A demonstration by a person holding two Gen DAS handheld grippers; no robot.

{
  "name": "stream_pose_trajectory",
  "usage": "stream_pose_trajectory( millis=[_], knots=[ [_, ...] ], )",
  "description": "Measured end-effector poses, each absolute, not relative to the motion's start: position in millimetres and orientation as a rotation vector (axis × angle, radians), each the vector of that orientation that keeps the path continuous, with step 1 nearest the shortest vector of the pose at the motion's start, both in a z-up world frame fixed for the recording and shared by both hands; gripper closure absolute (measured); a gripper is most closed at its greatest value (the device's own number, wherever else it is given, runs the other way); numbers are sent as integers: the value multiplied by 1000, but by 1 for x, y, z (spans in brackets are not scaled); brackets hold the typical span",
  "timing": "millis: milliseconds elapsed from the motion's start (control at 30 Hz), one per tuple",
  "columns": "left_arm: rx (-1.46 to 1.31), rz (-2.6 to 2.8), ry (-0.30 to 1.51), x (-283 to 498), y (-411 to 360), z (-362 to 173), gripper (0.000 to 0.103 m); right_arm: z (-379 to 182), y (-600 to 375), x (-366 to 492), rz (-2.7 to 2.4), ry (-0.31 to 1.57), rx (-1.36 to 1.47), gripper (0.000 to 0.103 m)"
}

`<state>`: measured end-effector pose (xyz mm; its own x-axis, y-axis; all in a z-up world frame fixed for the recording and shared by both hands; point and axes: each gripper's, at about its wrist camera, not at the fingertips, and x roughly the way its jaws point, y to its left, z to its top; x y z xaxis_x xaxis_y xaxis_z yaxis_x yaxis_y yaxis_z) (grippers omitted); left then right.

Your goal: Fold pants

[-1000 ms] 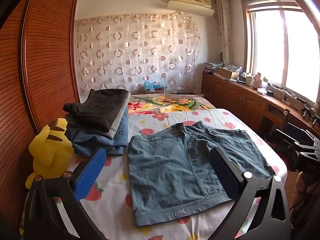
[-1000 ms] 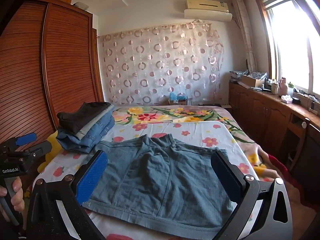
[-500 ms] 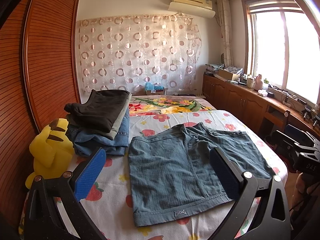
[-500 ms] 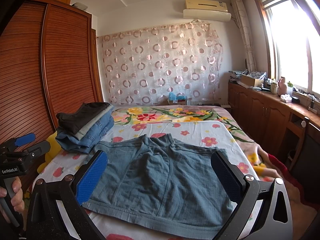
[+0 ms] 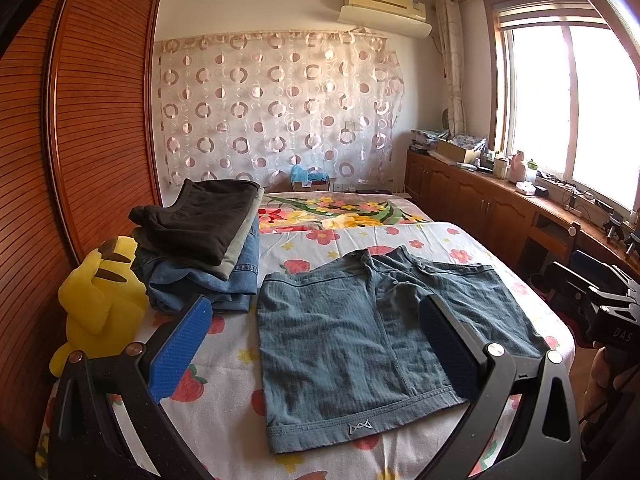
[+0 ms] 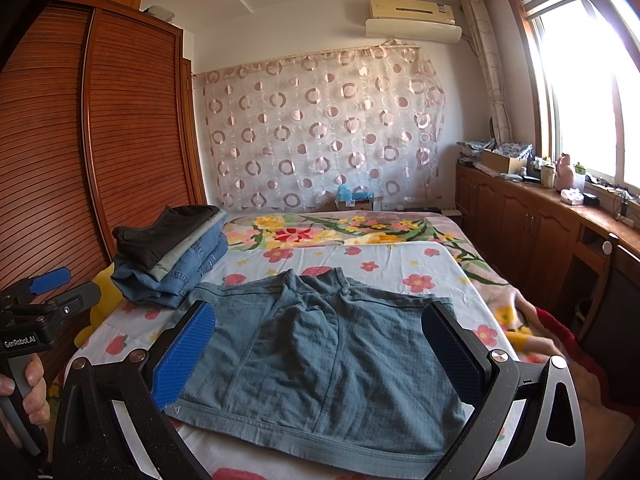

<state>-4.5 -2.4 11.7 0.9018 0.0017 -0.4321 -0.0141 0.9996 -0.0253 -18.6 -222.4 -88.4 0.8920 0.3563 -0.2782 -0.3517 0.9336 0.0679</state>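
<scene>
**Both grippers held open above denim shorts**

The left gripper (image 5: 316,348) and right gripper (image 6: 318,350) are held spread wide, gripping nothing. "GenRobot.AI" is read on the left handle (image 6: 25,338). The shorts (image 5: 380,340) are laid flat on the floral sheet (image 5: 224,392), beside stacked clothes (image 5: 200,256).

Matt ribbed denim pants (image 5: 372,328); slatted wood wardrobe (image 5: 92,128)

Sunlight floods through the window (image 5: 568,112) onto a low wooden cabinet run (image 5: 480,200), facing a slatted wooden wardrobe (image 5: 92,120), with a circle-patterned curtain (image 5: 276,108) under the air conditioner (image 5: 386,0).
</scene>
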Motion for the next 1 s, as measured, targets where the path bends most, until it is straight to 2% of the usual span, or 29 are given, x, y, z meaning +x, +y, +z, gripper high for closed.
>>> stream_pose_trajectory(
  millis=[1000],
  knots=[
    [-30,9,440,-6,-2,11,0,-90,-222,-17,367,286,17,0]
  ],
)
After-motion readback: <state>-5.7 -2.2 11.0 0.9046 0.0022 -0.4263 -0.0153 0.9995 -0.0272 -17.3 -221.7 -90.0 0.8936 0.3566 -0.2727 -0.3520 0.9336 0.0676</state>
